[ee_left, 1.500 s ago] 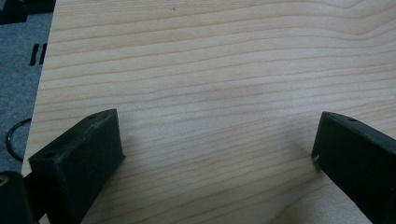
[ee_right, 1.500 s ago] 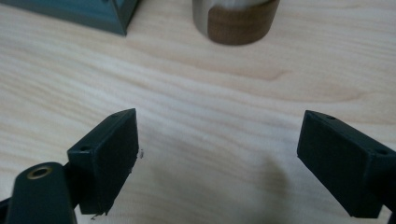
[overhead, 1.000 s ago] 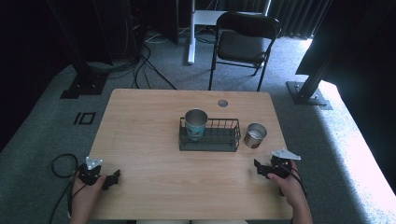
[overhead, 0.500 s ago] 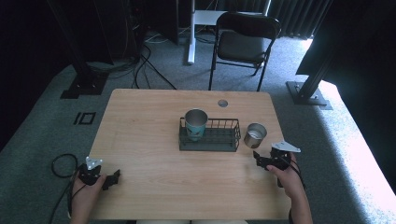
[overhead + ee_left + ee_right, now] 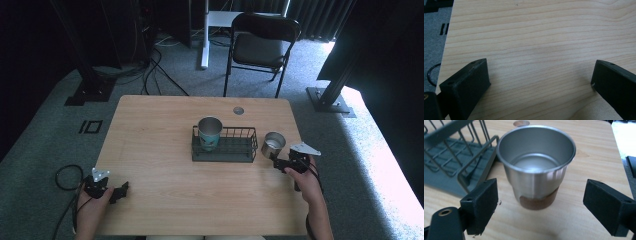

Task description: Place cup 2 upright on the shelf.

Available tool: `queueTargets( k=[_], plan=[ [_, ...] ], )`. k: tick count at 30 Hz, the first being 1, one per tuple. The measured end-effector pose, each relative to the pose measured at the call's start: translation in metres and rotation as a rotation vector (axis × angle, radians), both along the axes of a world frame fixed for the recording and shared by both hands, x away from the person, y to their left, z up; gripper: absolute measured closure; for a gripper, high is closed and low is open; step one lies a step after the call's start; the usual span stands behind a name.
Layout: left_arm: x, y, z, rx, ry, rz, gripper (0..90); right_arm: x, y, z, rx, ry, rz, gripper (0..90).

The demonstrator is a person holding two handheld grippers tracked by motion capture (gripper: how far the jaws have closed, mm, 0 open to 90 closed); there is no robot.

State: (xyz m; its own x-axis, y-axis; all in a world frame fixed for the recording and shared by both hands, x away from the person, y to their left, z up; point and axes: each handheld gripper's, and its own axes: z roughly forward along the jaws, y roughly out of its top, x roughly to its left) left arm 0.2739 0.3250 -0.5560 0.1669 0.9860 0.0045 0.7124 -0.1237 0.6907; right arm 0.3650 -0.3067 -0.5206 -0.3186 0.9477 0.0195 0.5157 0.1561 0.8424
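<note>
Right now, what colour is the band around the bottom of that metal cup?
Brown, under a plain silver body; the cup shows best in the right gripper view.

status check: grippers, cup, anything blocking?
Right gripper open, jaws either side of steel cup, not touching. Left gripper open over bare table. Cup upright beside rack. Nothing blocking.

No text, label, brand, number or sign can be read anywhere in these pictures. The steel cup [image 5: 535,165] near the right gripper's jaws is plain metal with a bare brown band at its base, the teal cup [image 5: 209,133] in the wire rack [image 5: 225,149] carries no legible print, and the wooden table [image 5: 160,130] shows nothing but grain.
</note>
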Motion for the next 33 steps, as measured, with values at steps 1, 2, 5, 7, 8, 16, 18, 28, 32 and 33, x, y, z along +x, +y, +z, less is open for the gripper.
queueTargets(
  k=[1,2,5,7,8,16,18,28,32,33],
  plan=[
    [0.000,0.000,0.000,0.000,0.000,0.000,2.3,0.001,0.000,0.000,0.003,-0.004,-0.002,12.4],
    [0.000,0.000,0.000,0.000,0.000,0.000,2.2,0.001,0.000,0.000,0.003,-0.004,-0.002,12.4],
    [0.000,0.000,0.000,0.000,0.000,0.000,2.2,0.006,0.001,0.002,-0.005,-0.020,0.006,12.1],
    [0.000,0.000,0.000,0.000,0.000,0.000,2.3,0.009,0.002,0.003,0.000,-0.029,0.009,11.7],
    [0.000,0.000,0.000,0.000,0.000,0.000,2.3,0.010,0.003,0.004,0.000,-0.035,0.011,11.7],
    [0.000,0.000,0.000,0.000,0.000,0.000,2.2,0.019,0.007,0.003,0.007,-0.040,0.011,11.7],
    [0.000,0.000,0.000,0.000,0.000,0.000,2.3,0.021,0.008,0.002,0.011,-0.038,0.014,11.7],
    [0.000,0.000,0.000,0.000,0.000,0.000,2.2,0.030,0.013,0.000,0.030,-0.058,0.014,11.5],
    [0.000,0.000,0.000,0.000,0.000,0.000,2.3,0.034,0.015,-0.001,0.029,-0.063,0.017,11.5],
    [0.000,0.000,0.000,0.000,0.000,0.000,2.2,0.035,0.015,-0.002,0.027,-0.062,0.016,11.5]
  ],
)
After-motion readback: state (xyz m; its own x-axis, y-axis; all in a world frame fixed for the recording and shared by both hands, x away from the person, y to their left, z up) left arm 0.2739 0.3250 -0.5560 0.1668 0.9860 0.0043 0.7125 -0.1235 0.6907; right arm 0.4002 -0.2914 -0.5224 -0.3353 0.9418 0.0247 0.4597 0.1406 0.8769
